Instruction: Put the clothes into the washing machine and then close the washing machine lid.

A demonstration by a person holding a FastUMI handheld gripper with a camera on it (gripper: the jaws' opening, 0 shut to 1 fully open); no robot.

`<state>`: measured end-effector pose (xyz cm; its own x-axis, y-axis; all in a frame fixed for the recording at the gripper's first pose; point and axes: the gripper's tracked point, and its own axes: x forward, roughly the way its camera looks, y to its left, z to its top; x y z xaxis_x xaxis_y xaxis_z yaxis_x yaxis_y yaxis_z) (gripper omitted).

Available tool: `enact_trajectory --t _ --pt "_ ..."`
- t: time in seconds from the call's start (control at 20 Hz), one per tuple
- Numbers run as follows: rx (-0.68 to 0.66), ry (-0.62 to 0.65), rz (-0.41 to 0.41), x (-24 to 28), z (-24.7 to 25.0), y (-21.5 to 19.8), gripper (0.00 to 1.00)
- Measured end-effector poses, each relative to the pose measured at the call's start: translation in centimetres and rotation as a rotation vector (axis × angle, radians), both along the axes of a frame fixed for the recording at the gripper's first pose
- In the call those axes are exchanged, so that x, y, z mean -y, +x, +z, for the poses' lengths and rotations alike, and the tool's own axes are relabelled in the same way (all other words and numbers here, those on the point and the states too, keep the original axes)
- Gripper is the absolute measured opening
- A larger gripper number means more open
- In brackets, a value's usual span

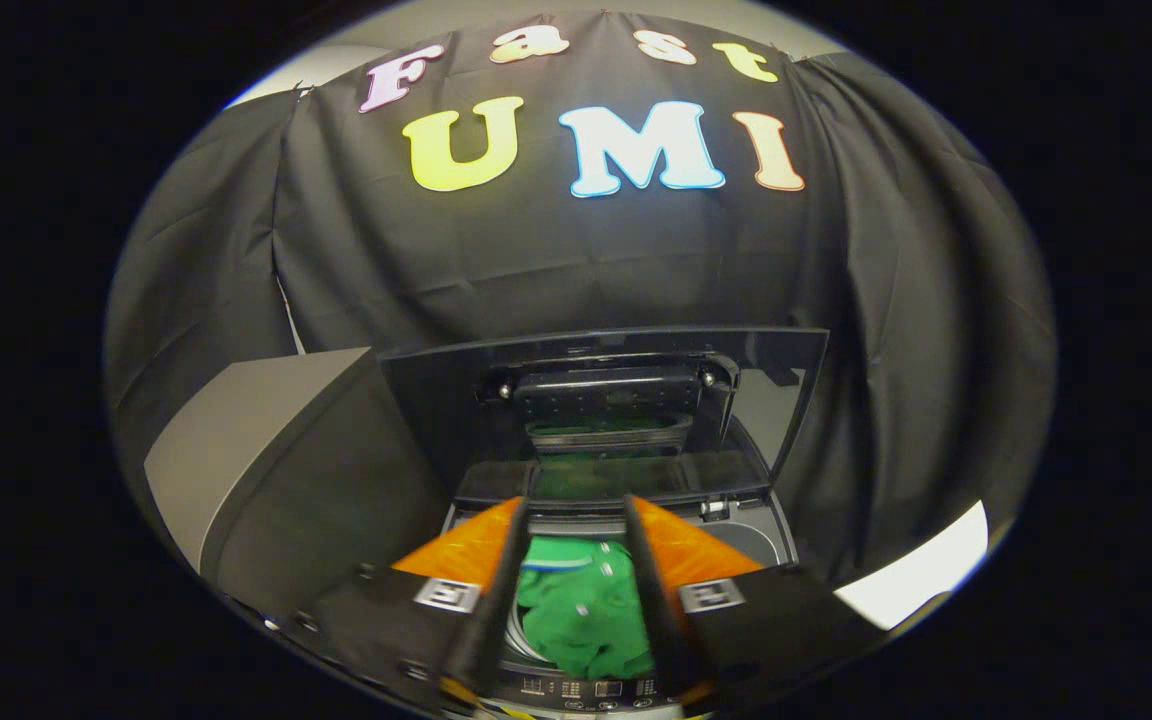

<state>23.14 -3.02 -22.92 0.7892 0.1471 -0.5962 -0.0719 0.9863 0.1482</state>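
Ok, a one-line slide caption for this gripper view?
Open gripper hovers over green clothes lying in the washing machine, lid raised.

Washer (748,540): stood below the tool (576,525), before the booth wall.
Lid (416,400): stood raised behind the opening.
Clothes (581,615): lay inside the drum, seen between the tool's spread fingers (476,545).
Cabinet (236,440): left of the washer.
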Motion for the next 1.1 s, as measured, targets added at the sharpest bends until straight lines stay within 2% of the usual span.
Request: enact_trajectory --t 0.1,0.55,1.1 --pt "-0.004 -0.012 -0.016 0.6 -0.3 -0.2 0.98" --pt "-0.003 -0.026 -0.026 1.1 -0.5 0.0 0.98" --pt "0.21 -0.046 -0.018 0.5 7.6 5.2 0.98"
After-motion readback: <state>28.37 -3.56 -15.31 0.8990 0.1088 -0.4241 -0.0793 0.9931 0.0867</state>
